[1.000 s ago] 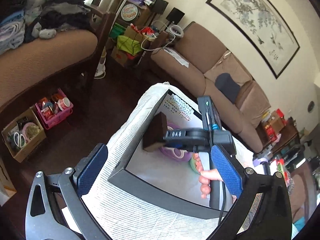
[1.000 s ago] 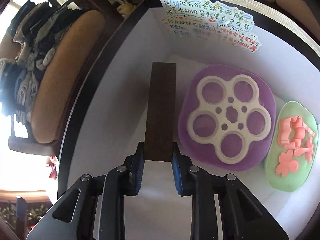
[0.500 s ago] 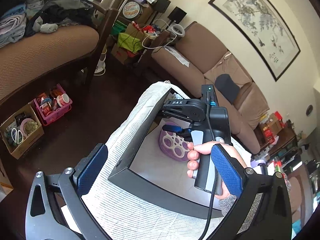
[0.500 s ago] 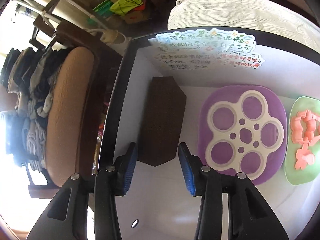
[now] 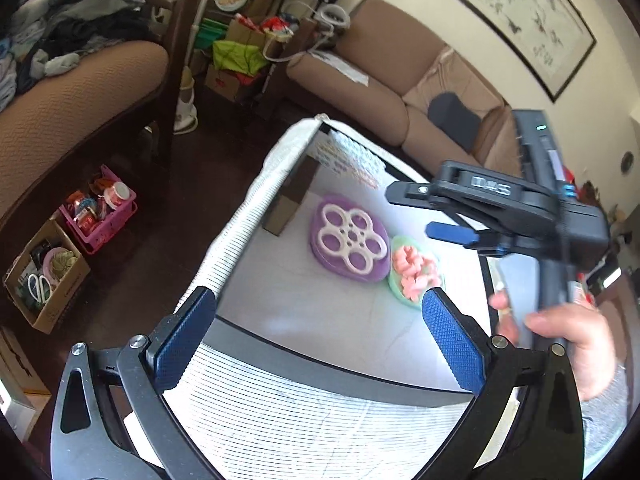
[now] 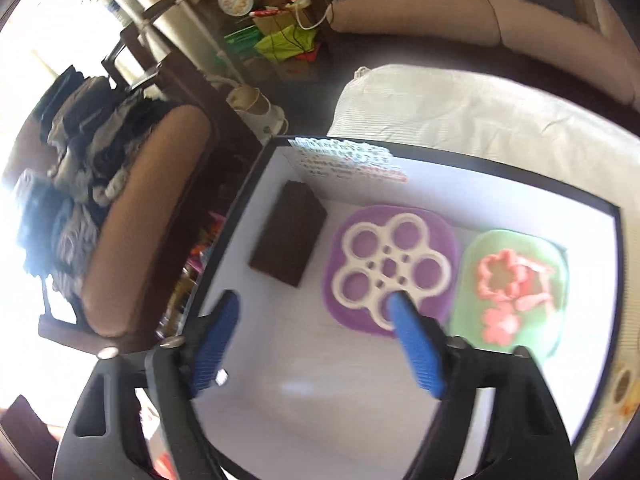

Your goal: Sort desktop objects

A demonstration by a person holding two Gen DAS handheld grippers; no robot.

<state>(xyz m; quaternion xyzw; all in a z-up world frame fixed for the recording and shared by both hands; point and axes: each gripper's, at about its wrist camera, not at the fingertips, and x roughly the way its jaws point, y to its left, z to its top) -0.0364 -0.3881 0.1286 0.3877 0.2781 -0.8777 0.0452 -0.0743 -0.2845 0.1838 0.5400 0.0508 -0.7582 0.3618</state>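
Note:
A dark brown block (image 6: 289,239) lies flat in the far left corner of a black-rimmed white box (image 6: 436,152); it also shows in the left wrist view (image 5: 289,199). Beside it sit a purple dish with a white flower-shaped insert (image 6: 390,268) and a green dish with pink cutters (image 6: 512,288). My right gripper (image 6: 316,300) is open and empty, raised above the box, and also shows in the left wrist view (image 5: 432,216). My left gripper (image 5: 316,312) is open and empty at the box's near edge.
The box rests on a white striped cloth (image 5: 280,432). A brown chair piled with clothes (image 6: 132,208) stands left. A pink basket (image 5: 100,216) and a cardboard box (image 5: 44,276) sit on the dark floor. A beige sofa (image 5: 400,92) is behind.
My right gripper let go of the brown block, which now lies in the box's corner, then opened wide and pulled up and back to the right. The left gripper barely moved.

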